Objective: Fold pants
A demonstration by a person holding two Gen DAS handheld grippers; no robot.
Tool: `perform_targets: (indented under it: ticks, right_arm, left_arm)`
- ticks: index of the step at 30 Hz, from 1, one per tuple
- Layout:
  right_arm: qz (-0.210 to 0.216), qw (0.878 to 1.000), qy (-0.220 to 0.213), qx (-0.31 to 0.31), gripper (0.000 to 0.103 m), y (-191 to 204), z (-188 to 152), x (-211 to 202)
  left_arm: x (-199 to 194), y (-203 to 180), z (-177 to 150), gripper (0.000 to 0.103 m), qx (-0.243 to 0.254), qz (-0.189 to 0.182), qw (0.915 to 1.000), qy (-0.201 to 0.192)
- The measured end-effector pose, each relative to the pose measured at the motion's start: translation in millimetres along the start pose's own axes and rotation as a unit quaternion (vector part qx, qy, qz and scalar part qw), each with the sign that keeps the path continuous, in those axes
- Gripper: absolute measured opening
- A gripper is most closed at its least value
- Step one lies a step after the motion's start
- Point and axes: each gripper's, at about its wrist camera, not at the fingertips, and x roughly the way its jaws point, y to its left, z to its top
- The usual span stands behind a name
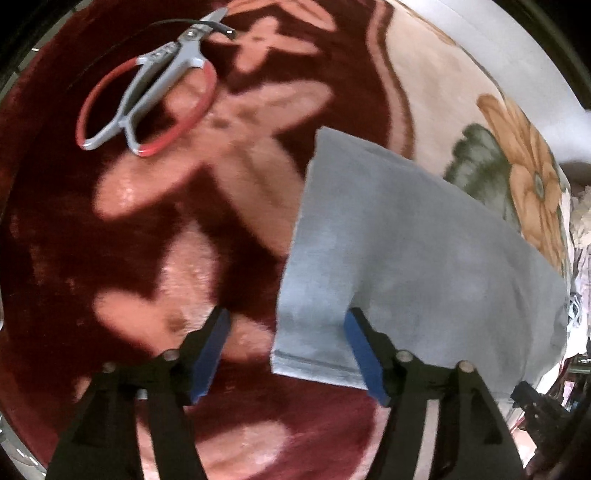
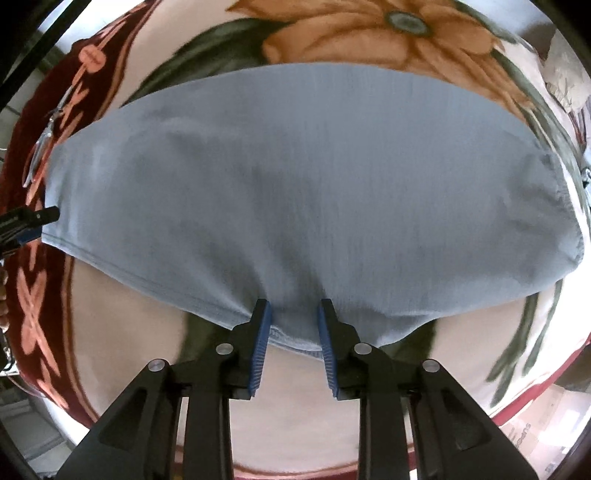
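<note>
The light blue pants (image 2: pixel 295 184) lie folded flat on a flowered blanket, and show in the left wrist view (image 1: pixel 406 258) too. My left gripper (image 1: pixel 288 332) is open, its jaws wide apart, with the pants' hemmed corner lying between them and against the right finger (image 1: pixel 364 350). My right gripper (image 2: pixel 293 325) is open, its two blue pads (image 2: pixel 260 347) on either side of the near hemmed edge of the pants without pinching it. The left gripper also shows at the left edge of the right wrist view (image 2: pixel 26 221), at the pants' corner.
Grey scissors with red loop handles (image 1: pixel 147 99) lie on the dark red part of the blanket (image 1: pixel 74 258), beyond my left gripper. An orange flower pattern (image 2: pixel 369 33) lies beyond the pants. Crumpled fabric (image 1: pixel 580 277) sits past the blanket's right edge.
</note>
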Motion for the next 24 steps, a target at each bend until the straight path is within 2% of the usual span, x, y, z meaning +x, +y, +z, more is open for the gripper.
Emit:
perform_targets:
  ticks: [4,8,11,13,14,17,21,24]
  right_arm:
    - [0.006,1.0,-0.001,0.01,0.028,-3,1,2]
    - [0.012,1.0,-0.003,0.013,0.028,-6,1,-2]
    - [0.022,1.0,-0.01,0.018,0.028,-16,-4,-12]
    - [0.028,0.999,-0.017,0.022,0.028,-22,-7,-20]
    - [0.03,0.999,-0.02,0.024,0.028,-24,-8,-25]
    - [0.033,0.999,-0.03,0.025,0.028,-31,-11,-35]
    - [0.037,0.998,-0.042,0.021,0.028,-42,-16,-51]
    - [0.037,0.998,-0.051,0.017,0.028,-43,-20,-60]
  left_arm:
    - [5,-12,-3,0.072,0.003,-0.037,0.9993,0.008]
    - [13,-29,-7,0.068,0.021,-0.017,0.9996,0.0]
    - [14,-35,-6,0.048,0.023,-0.008,0.9997,-0.006]
    - [12,-38,-7,0.017,0.025,-0.024,0.9994,-0.007]
    - [12,-42,-4,0.013,0.022,-0.034,0.9992,-0.005]
    - [7,-48,-3,0.01,0.018,-0.035,0.9991,-0.014]
    - [-13,-52,-2,0.009,0.002,-0.064,0.9974,-0.033]
    - [-37,-62,-4,0.009,0.008,-0.08,0.9957,-0.046]
